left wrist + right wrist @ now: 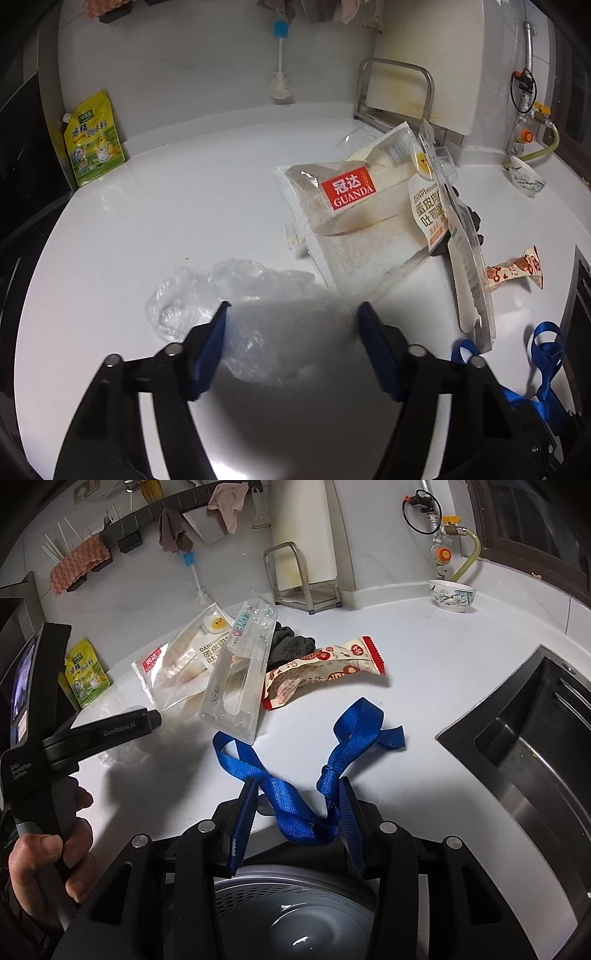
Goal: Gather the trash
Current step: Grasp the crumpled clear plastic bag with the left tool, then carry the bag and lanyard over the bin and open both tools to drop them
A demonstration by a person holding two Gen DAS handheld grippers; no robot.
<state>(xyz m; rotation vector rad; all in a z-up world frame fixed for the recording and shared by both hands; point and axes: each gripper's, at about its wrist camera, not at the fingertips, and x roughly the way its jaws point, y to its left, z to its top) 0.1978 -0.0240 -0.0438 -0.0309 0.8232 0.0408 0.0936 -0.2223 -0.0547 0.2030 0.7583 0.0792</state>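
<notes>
Directly ahead of the left gripper [291,308]: crumpled clear plastic film [207,295] on the white countertop [166,206].
Its jaws straddle the film, spread, not pinching. Right gripper [297,790], farther off, sits half-closed around a blue ribbon [284,801] loop; whether it pinches is unclear.

The left claw [293,306] hangs over a white desk [166,221], its blue-padded jaws apart above a crumpled clear plastic bag [207,291], with no pad seen pressing on it. Beyond lies a clear Guanda bread wrapper [351,225], partly overlapped on its right by a clear plastic blister pack [469,258]. A red-and-cream snack wrapper [517,271] lies further right, a blue ribbon [546,343] near the lower right edge. A yellow-green seasoning pouch [92,140] leans against the back wall, and a patterned bowl [526,177] sits at far right.
</notes>
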